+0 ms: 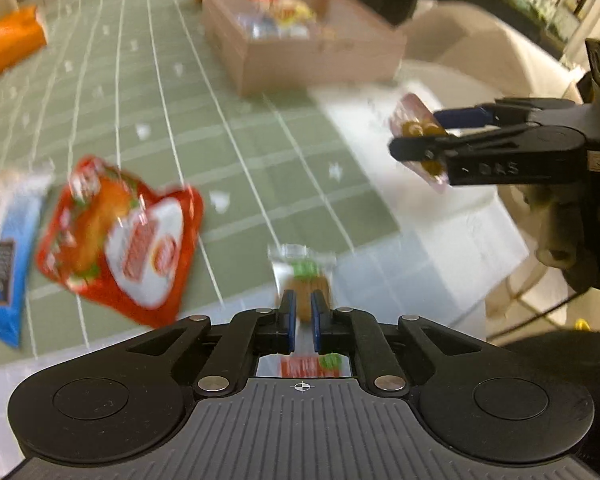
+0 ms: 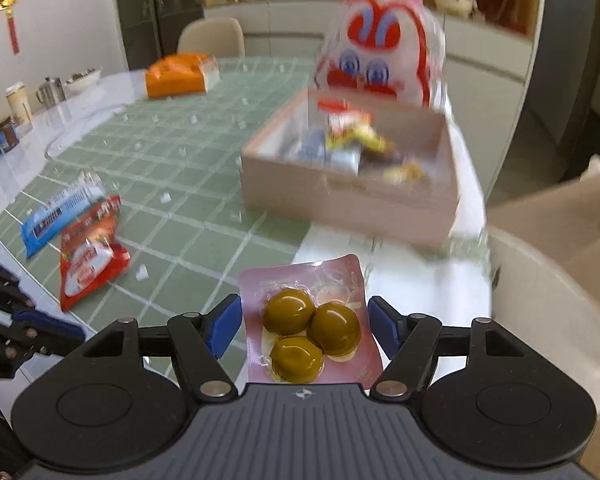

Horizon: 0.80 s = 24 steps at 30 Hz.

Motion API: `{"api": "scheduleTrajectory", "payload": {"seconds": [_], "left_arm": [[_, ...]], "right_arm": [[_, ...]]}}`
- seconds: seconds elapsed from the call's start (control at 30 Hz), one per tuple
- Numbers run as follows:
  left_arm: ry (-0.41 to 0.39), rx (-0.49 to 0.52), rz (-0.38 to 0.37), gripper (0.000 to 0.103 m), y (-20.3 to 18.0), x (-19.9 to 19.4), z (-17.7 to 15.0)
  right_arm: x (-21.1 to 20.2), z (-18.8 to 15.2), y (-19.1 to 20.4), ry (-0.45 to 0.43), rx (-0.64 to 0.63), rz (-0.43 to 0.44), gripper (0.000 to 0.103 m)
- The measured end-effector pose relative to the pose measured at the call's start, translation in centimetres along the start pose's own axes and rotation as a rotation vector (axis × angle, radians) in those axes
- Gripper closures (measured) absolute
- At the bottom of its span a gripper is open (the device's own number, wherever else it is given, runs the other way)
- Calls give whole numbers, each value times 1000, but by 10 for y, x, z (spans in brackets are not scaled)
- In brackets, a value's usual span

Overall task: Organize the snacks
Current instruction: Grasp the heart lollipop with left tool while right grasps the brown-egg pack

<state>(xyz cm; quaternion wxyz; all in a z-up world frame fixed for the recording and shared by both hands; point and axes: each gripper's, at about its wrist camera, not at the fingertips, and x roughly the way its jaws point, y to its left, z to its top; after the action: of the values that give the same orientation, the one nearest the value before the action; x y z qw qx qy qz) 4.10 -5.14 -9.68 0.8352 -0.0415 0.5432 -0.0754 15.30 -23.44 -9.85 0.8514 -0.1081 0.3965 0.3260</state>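
My left gripper [image 1: 303, 316] is shut on a small clear packet with a brown cake and green label [image 1: 303, 280], held above the table's near edge. My right gripper [image 2: 304, 320] is shut on a pink packet with three green olives [image 2: 312, 316]; the packet's side edges sit between the blue pads. It also shows in the left wrist view [image 1: 416, 128], right of the box. The cardboard box [image 2: 352, 196] holds several wrapped snacks and also shows in the left wrist view [image 1: 300, 52].
A red snack bag [image 1: 120, 236] and a blue-white bag [image 1: 4, 252] lie on the green grid tablecloth [image 1: 204, 128] at left. An orange pack [image 2: 178, 76] lies far back. A big white-red bag [image 2: 380, 52] stands behind the box. Chairs stand at right.
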Motion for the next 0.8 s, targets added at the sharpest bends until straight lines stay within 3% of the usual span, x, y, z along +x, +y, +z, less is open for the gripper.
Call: {"api": "scheduleTrajectory", "payload": {"seconds": [0.23,0.33,0.67,0.8], "left_arm": [[13,108,70,84,-22,-2,-3],[41,125,93,84,-26,5,-3],[59,102,-20,68,-21,12,5],[10,103,31,69,-21,7,5]], "right_arm": [[40,-16,0,61,83,-19,27],[43,-21,5,38,49,-43,24],[44,-27,10,12,20,-38,15],[44,-29,10,-4,19,-39,12]]}}
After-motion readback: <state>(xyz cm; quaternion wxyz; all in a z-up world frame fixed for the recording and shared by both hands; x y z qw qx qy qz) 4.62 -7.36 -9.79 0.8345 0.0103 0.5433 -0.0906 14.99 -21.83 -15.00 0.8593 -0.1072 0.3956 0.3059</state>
